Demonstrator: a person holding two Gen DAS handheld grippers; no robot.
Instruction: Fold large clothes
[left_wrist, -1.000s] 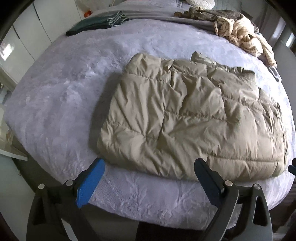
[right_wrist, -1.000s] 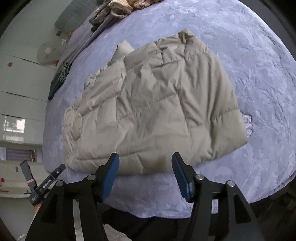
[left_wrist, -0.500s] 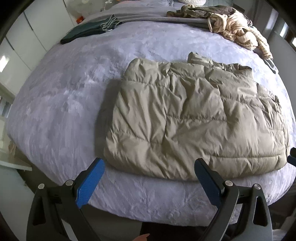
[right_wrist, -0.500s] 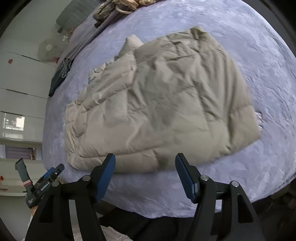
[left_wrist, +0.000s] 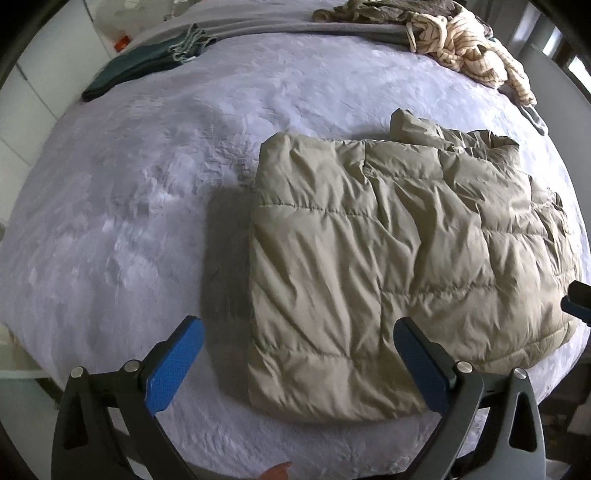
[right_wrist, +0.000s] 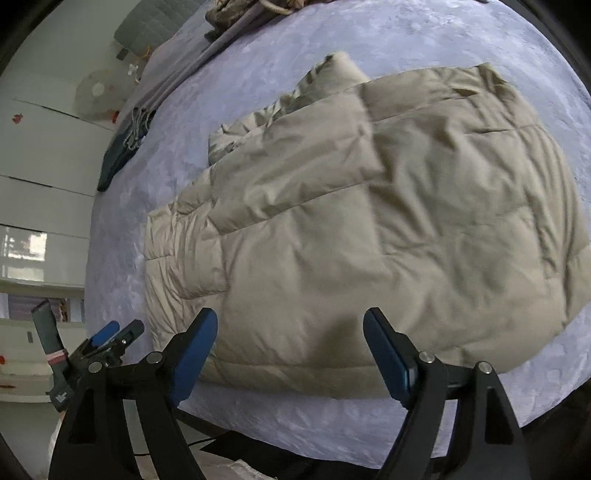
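Covering most of both frames, lavender bed (left_wrist: 129, 221) (right_wrist: 461, 44). Tan puffer jacket (left_wrist: 388, 258) (right_wrist: 369, 221) lies folded on it, centre-right in left view, centre in right view. Clothes pile (left_wrist: 461, 51) upper right of left view; dark green cloth (left_wrist: 136, 70) (right_wrist: 118, 155) upper left. White cabinets (right_wrist: 37, 184) left edge of right view. Left gripper (left_wrist: 295, 354) bottom centre, jaws wide apart, holding nothing, over jacket's near edge. Right gripper (right_wrist: 290, 347) bottom centre, jaws apart, empty, above jacket hem.
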